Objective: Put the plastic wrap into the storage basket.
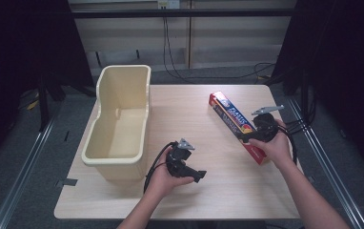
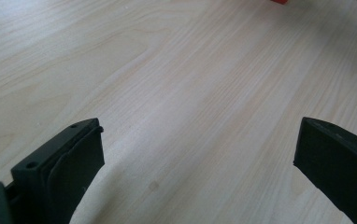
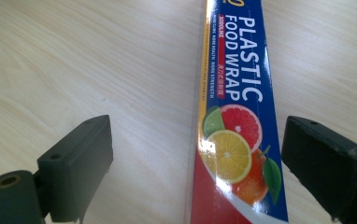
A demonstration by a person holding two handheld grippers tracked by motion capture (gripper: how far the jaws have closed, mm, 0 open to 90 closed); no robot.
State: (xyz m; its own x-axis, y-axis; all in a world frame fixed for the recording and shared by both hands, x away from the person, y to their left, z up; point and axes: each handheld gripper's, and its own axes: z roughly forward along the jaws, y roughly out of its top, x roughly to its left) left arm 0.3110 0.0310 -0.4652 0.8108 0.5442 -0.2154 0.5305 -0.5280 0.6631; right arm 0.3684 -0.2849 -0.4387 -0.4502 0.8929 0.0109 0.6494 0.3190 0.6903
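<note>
A long box of plastic food wrap [image 1: 237, 126] lies flat on the right side of the wooden counter [image 1: 208, 191], running diagonally from far-left to near-right. The right gripper [image 3: 195, 158] hangs over its near half with the jaws spread wide on either side of the box, touching nothing. The left gripper [image 2: 197, 158] sits low over bare counter near the middle front, jaws likewise wide apart and empty.

The box looks like light, stiff cardboard with a glossy printed skin, so it is probably a little slippery and may dent under a hard squeeze. Being long, it would likely tip if caught near one end; a hold across the narrow width near its middle seems soundest.

On the left stands a cream plastic bin [image 1: 118, 125], open-topped with one taller end, and nothing is inside it.
</note>
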